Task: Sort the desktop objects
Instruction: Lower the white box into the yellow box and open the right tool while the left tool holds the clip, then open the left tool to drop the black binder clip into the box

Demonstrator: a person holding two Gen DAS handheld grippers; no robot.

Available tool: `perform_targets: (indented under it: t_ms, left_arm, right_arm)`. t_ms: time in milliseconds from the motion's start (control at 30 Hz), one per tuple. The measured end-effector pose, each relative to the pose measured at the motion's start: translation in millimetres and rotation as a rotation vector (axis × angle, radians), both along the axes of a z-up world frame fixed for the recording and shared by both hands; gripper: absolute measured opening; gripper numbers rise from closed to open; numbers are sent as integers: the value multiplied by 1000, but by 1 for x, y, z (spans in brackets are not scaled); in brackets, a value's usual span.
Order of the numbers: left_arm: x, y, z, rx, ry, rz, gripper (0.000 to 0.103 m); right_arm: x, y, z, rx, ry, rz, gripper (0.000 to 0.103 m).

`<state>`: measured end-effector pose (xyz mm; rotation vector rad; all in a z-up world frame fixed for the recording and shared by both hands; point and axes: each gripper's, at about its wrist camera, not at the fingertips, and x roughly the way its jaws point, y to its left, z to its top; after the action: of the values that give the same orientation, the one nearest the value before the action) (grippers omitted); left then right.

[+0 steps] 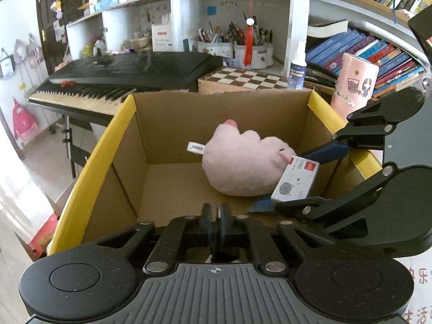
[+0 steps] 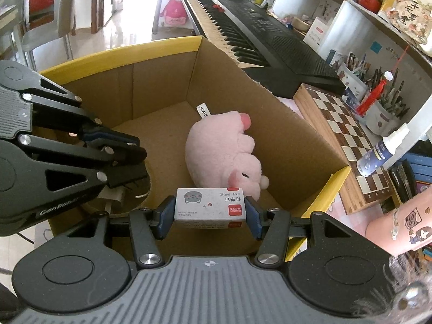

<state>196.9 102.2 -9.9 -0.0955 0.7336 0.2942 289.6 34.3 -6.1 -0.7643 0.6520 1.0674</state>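
An open cardboard box (image 1: 89,167) with yellow rims holds a pink plush toy (image 1: 243,162) lying on its side. My right gripper (image 2: 209,210) is shut on a small white staple box (image 2: 209,206) with a grey cat picture, held over the box's near-right corner beside the plush (image 2: 218,151). In the left wrist view the same staple box (image 1: 295,179) sits between the right gripper's (image 1: 293,181) blue pads. My left gripper (image 1: 217,213) hovers over the near-left part of the box, with a narrow gap and nothing between its fingers. Below the left gripper (image 2: 136,149) lies something white (image 2: 114,197), partly hidden.
A black electric keyboard (image 1: 121,73) stands behind the box on the left. A chessboard (image 1: 251,78), a spray bottle (image 1: 297,67) and a pink cylinder (image 1: 353,86) stand behind it on the right. Shelves with pen cups (image 1: 216,47) and books (image 1: 364,51) line the back.
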Motion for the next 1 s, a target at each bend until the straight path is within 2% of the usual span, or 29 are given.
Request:
perform_targets:
  t_ms: [133,233,300,500,833,1000]
  left_arm:
    - [-5,-3,7,26,-31,5,27]
    - [-10,-1,12,12,-54,25,39]
    - [-14,1,16,4,-76,43,53]
    - [-27,2,29,15,-135,67,70]
    - [-49,-1,45,18,-199,71,80]
    - [-59,-2,47,17,-208,68,82]
  right_arm:
    - [0,-5,5,30,10,-14,52]
    - [-2,-10,9,49,-3,-24,52]
    - [-5,-13,13,61,-17,-27,53]
    - [-16,-24,29,121,-43,-65,56]
    - [-39,-46,51,212,-90,-142,57]
    - [-49,-61,60,272,-84,-222,57]
